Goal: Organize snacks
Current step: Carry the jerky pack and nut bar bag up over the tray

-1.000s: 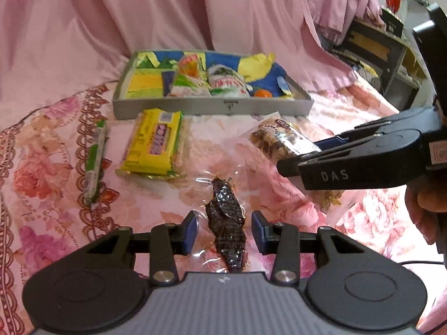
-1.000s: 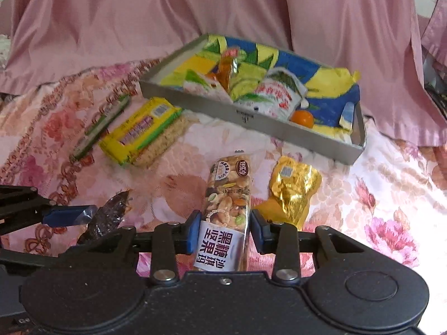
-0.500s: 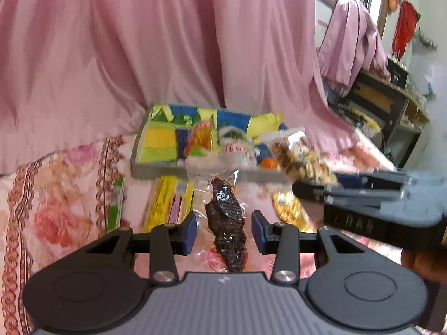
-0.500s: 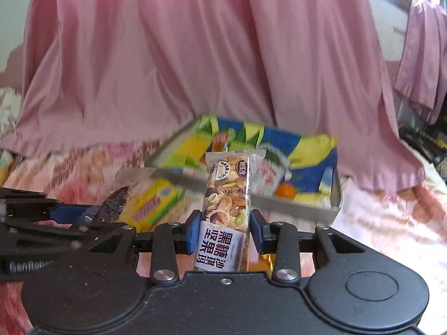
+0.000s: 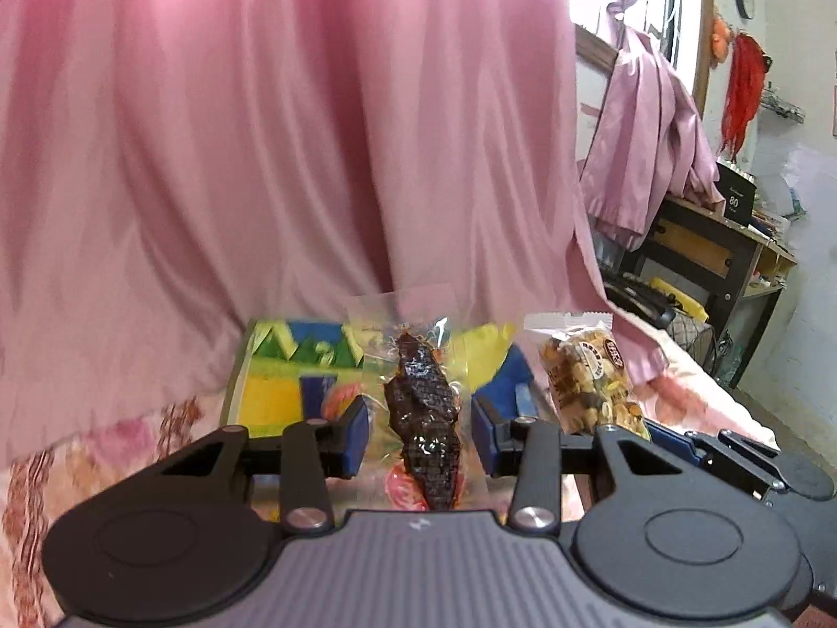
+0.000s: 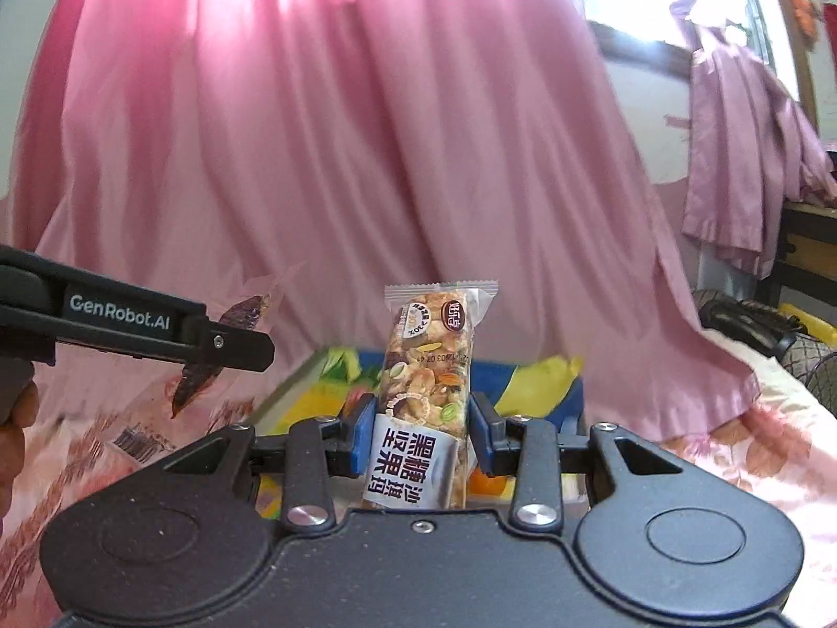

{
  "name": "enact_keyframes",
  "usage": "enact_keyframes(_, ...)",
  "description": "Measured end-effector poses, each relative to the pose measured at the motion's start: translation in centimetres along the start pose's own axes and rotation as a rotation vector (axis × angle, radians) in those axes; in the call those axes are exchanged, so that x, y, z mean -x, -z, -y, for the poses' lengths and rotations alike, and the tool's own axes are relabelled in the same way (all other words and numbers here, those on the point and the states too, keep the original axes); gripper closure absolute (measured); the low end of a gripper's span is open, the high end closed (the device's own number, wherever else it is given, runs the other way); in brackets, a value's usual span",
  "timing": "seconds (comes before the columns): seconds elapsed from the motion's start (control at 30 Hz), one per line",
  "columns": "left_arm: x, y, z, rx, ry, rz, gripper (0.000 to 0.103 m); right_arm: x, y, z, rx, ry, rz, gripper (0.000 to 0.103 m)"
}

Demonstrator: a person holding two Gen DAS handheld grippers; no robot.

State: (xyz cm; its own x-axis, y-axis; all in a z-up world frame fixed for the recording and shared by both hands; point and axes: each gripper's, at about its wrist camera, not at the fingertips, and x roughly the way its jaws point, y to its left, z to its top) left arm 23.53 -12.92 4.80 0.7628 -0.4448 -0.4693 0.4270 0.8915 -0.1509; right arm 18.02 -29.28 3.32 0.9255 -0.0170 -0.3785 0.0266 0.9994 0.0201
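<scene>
My left gripper [image 5: 418, 434] is shut on a clear packet of dark dried meat [image 5: 423, 418] and holds it up in the air. My right gripper [image 6: 421, 434] is shut on a nut bar packet [image 6: 429, 397], also lifted. The nut bar [image 5: 586, 371] shows to the right in the left wrist view, and the meat packet [image 6: 219, 350] shows in the left gripper at the left of the right wrist view. The grey tray [image 5: 235, 387] with a colourful lining lies low behind both packets; most of it is hidden.
A pink curtain [image 5: 314, 157] fills the background. The floral cloth [image 6: 774, 418] covers the surface below. A dark table with clutter [image 5: 732, 251] stands at the far right. A barcode-labelled packet [image 6: 138, 442] lies on the cloth at lower left.
Both grippers have risen and tilted up with their packets. The cloth and loose snacks have dropped out of view, and the tray now sits low in both views.
</scene>
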Motion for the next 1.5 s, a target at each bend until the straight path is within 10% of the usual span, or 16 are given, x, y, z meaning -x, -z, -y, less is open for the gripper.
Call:
enact_keyframes(0.83, -18.2, -1.0, 0.0, -0.003, 0.0, -0.105, 0.058, -15.2, 1.1, 8.2, -0.116, 0.141, -0.045, 0.064)
enact_keyframes(1.5, -21.4, 1.2, -0.7, -0.015, -0.019, -0.206, 0.058, -19.5, 3.9, 8.6, -0.09, 0.123, -0.179, 0.064)
